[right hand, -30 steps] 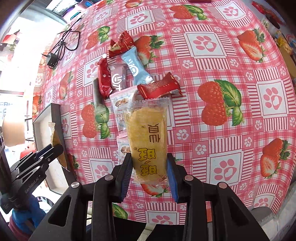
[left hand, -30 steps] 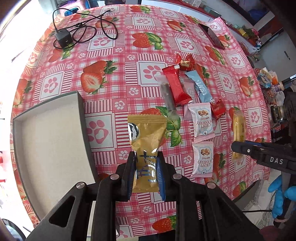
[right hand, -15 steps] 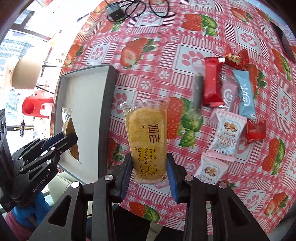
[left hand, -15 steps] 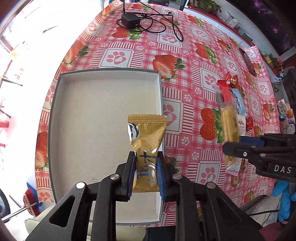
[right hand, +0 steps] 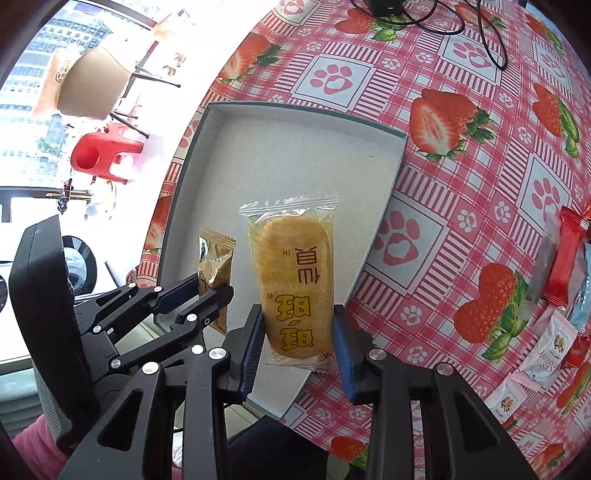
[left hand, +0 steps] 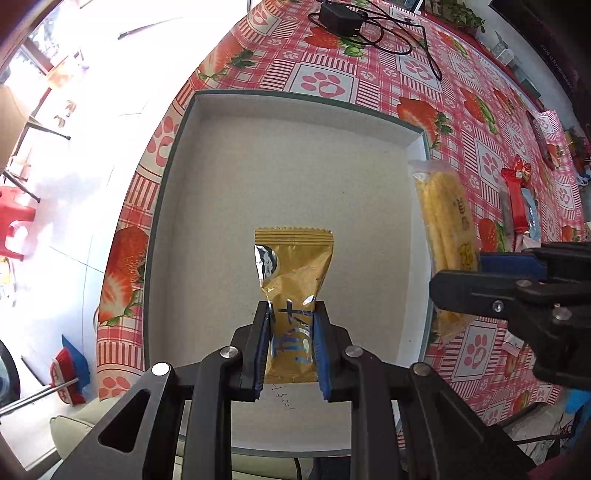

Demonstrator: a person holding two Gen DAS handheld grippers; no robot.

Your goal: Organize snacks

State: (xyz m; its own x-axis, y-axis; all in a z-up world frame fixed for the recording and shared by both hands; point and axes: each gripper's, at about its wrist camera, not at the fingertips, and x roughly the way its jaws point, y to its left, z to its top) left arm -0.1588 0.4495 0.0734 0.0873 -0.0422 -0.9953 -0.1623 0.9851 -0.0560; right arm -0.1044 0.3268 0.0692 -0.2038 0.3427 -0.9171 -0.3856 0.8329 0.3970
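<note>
I am holding the gold foil snack packet (left hand: 293, 266) over the shallow grey cardboard tray (left hand: 295, 155), and the clear-wrapped yellow rice cracker (right hand: 295, 273) over the tray's right edge. The remaining pile of wrapped snacks (right hand: 557, 295) is lying right of the tray; the black charger with its cable (left hand: 341, 20) is lying beyond it.

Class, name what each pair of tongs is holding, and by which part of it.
Left tongs: gold foil snack packet, gripped at its lower end. Right tongs: clear packet of yellow rice cracker, gripped at its lower end.
</note>
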